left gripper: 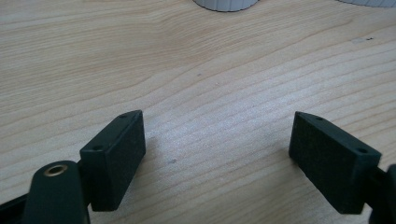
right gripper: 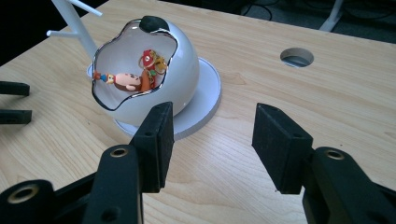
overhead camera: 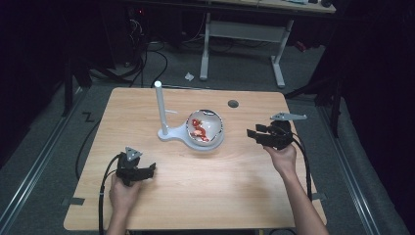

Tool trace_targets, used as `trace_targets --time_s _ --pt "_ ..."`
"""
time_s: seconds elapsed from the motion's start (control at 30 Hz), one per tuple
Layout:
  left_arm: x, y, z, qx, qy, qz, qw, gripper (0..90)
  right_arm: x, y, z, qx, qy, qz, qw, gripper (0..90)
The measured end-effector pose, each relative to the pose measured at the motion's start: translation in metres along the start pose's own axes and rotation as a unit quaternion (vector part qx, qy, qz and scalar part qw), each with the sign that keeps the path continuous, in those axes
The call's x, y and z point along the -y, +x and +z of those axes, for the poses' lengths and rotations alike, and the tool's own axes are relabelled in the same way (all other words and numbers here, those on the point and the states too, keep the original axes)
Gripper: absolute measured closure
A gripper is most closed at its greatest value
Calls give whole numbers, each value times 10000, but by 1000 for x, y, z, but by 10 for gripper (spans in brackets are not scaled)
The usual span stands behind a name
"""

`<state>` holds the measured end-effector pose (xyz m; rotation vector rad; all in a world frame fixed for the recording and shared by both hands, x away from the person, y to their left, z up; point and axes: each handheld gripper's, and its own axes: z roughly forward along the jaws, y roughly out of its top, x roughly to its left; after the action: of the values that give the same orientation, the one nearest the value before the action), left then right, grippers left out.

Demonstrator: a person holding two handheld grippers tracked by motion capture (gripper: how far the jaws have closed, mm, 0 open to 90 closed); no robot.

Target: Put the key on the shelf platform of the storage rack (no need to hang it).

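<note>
A glossy white egg-shaped shell with a jagged, dark-edged opening (right gripper: 154,79) sat on a round white base plate (right gripper: 208,100) near the middle of the light wooden table (overhead camera: 205,186). Inside the shell lay small red and orange figurines (right gripper: 140,74); their exact form was too small to tell. A black patch (right gripper: 152,23) marked the top of the shell. A tall white post (overhead camera: 160,105) rose from the same base, just beside the shell on its left in the high view, with thin pegs sticking out sideways. A round hole (overhead camera: 233,104) pierced the tabletop behind and to the right of the shell.

The right gripper (overhead camera: 258,132), held in the person's right hand (overhead camera: 282,156), hovered near the shell on its right, jaws spread wide with nothing between them and pointed at it. The left gripper (overhead camera: 147,171), in the left hand (overhead camera: 123,193), was low over bare wood near the front left, well apart from the shell, jaws likewise spread wide and empty. Black cables (overhead camera: 103,196) trailed back from both grippers.
</note>
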<state>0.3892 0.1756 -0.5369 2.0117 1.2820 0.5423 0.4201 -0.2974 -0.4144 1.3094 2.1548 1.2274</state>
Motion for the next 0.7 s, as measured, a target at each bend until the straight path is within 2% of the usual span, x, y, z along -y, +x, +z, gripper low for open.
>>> trace_targets --time_s 0.17,0.2,0.33,0.57,0.7 --pt "0 0 0 -1 1 1 10000 189 2 0 -5 11 -52 -8 10000 486" --pt "0 0 0 5 7 3 10000 189 4 1 -6 82 -74 -19 9999 486" --pt "0 0 0 5 7 2 10000 189 11 1 -9 122 -9 -21 9999 486" --pt "0 0 0 5 7 3 10000 189 23 -2 -16 146 -12 107 9998 486" --pt "0 0 0 5 6 2 10000 189 29 0 -20 114 -108 145 9998 487"
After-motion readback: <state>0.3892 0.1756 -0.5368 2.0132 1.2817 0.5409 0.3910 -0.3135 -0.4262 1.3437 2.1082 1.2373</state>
